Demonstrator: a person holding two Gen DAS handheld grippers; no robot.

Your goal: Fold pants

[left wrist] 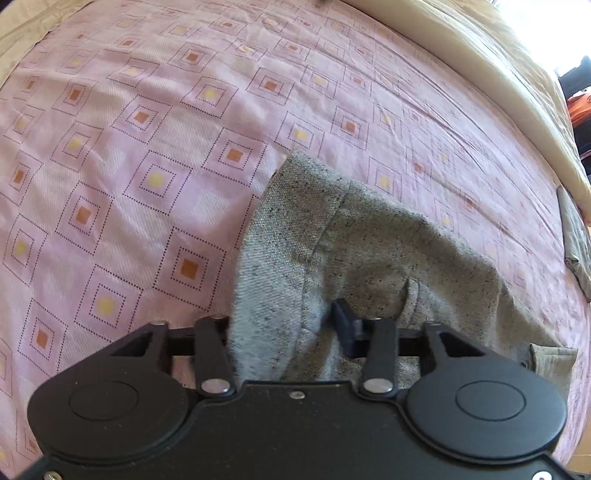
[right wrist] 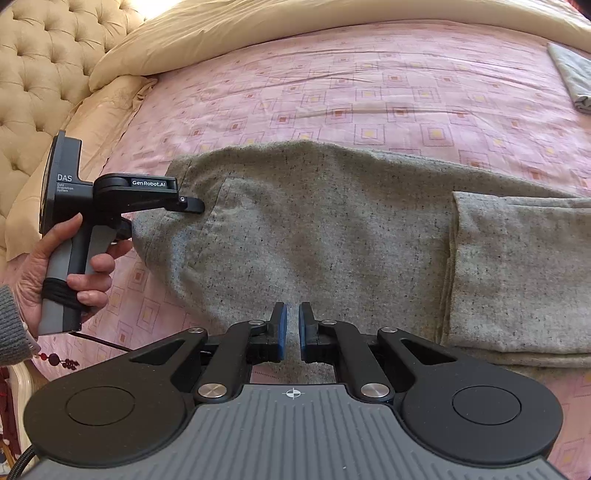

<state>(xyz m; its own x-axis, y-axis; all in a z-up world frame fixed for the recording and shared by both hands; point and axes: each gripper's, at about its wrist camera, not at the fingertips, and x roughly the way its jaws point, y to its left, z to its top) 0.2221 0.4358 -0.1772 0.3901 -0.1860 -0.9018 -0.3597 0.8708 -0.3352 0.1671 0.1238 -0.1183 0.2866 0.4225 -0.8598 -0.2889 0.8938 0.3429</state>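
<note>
While my left hand (right wrist: 70, 266) grips the handle at the far left of the right wrist view, my left claw (right wrist: 192, 205) reaches in over the waistband corner of the grey pants (right wrist: 314, 229), just above the pocket seam. From its own camera that left claw (left wrist: 284, 325) has a thick fold of the grey pants (left wrist: 332, 236) bunched up between its fingers; one dark finger (left wrist: 345, 321) presses against the cloth on the right side, the other is hidden behind the fabric, and the jaws stand fairly narrow with the cloth pinched in them. The pants lie across the pink bedspread (right wrist: 332, 92) with its printed squares, waistband to the left and the legs folded back on themselves to the right, where a doubled layer makes a straight edge. A cream pillow (right wrist: 221, 33) and a tufted headboard (right wrist: 40, 66) sit at the upper left of that view. Lower down in the middle, my right claw (right wrist: 291, 328) hovers over the near edge of the pants, its blue pads (right wrist: 282, 332) drawn almost together with only a slim gap and nothing between them. Far right on the bedspread, a folded grey cloth (right wrist: 572, 77) lies well apart from the pants.
</note>
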